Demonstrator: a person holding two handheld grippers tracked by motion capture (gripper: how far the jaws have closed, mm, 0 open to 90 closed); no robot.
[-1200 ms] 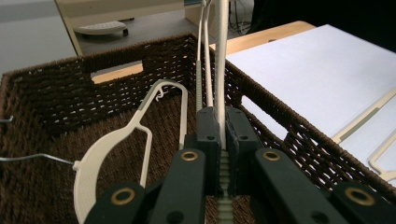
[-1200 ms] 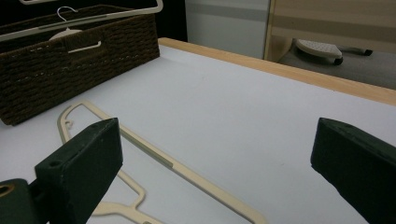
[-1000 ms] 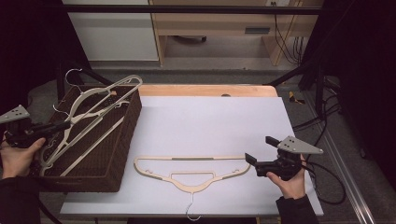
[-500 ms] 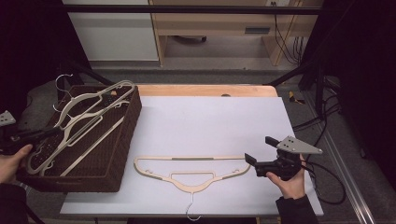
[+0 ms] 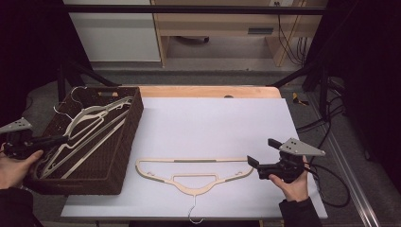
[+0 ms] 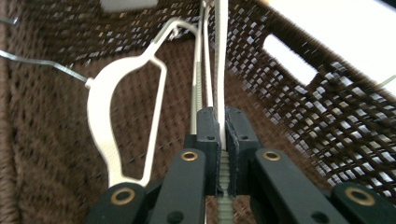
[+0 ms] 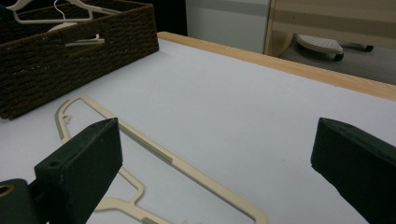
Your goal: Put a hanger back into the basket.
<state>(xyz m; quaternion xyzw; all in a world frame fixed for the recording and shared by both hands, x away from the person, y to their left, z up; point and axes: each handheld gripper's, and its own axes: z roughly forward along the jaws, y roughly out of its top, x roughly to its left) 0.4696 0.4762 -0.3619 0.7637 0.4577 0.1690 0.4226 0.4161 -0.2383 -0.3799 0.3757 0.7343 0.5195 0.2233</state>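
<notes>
So the left gripper (image 5: 60,138) is down in the brown woven basket (image 5: 124,161) at the left end of the table, jaws pinched tight on the bar of a white hanger (image 6: 221,70). That hanger sits in the basket alongside a couple of other white hangers (image 5: 97,115), leaning toward the far corner. Over on the right, the right gripper (image 5: 252,162) has its jaws spread wide with nothing between them, parked just beside the end of a beige hanger (image 5: 194,176) lying flat on the white table top (image 5: 213,118), hook pointing at the near edge.
</notes>
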